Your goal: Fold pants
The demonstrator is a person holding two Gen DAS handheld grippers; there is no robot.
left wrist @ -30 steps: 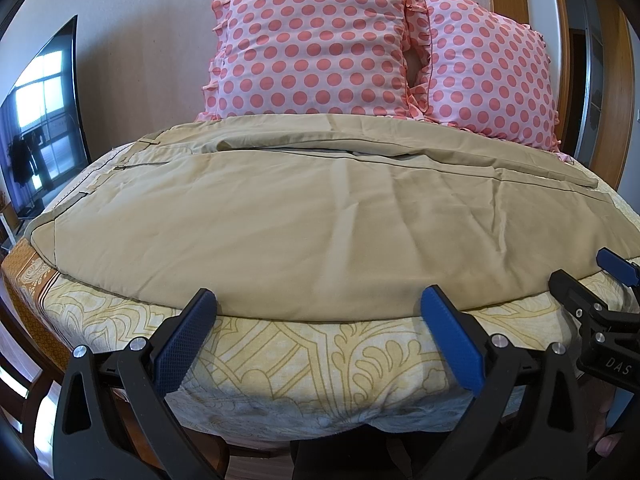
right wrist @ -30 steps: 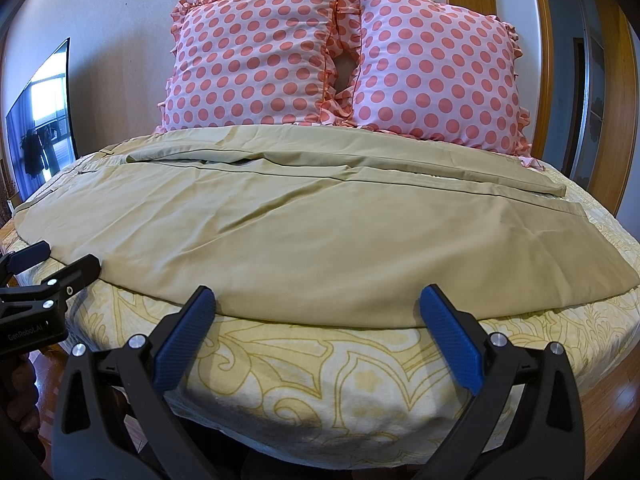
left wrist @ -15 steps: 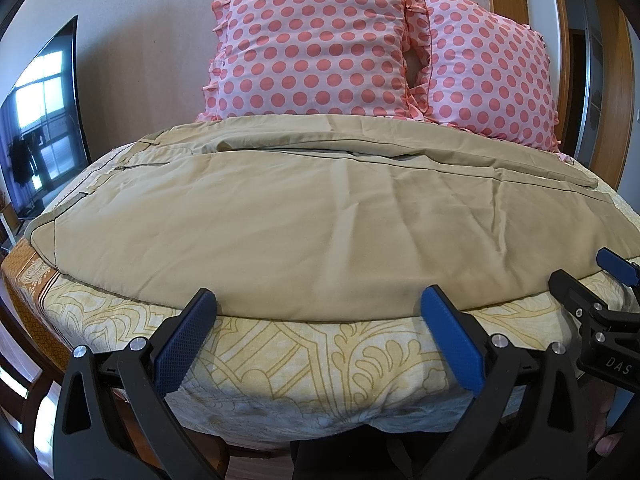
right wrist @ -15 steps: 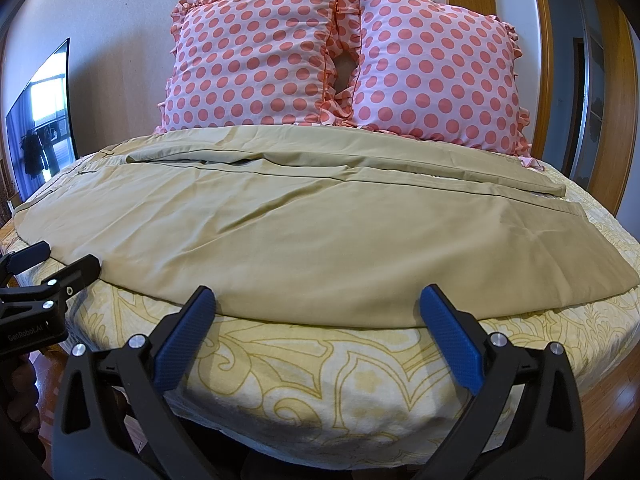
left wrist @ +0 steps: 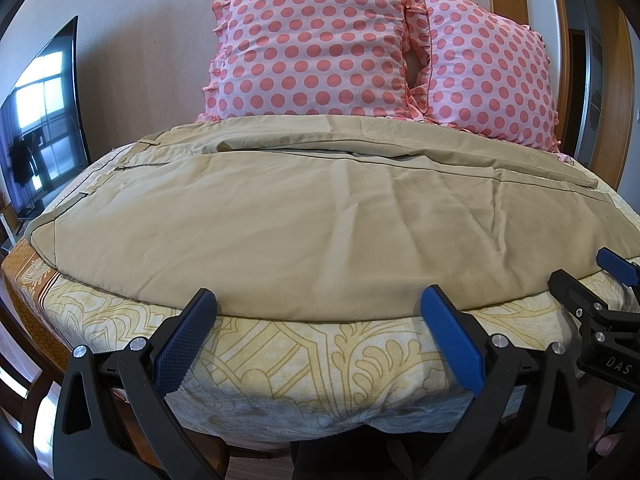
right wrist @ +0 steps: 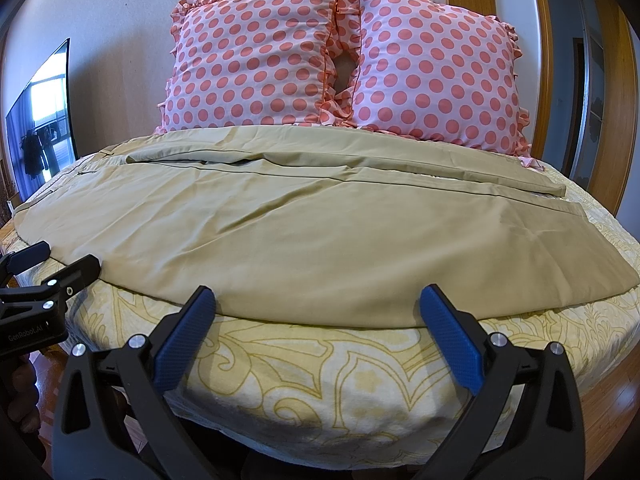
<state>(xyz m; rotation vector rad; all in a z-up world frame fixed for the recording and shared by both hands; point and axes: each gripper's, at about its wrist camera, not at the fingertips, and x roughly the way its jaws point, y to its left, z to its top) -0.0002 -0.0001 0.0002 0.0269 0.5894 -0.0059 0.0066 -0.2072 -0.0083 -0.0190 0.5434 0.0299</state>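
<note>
Khaki pants lie flat across the bed, waistband at the left, leg hems at the right; they also show in the right wrist view. My left gripper is open and empty, its blue pads just short of the pants' near edge. My right gripper is open and empty, at the same near edge further right. Each gripper shows in the other's view: the right one at the right edge, the left one at the left edge.
The bed has a yellow patterned cover. Two pink polka-dot pillows stand against the wall behind the pants. A dark TV screen stands at the left. A wooden door frame is at the right.
</note>
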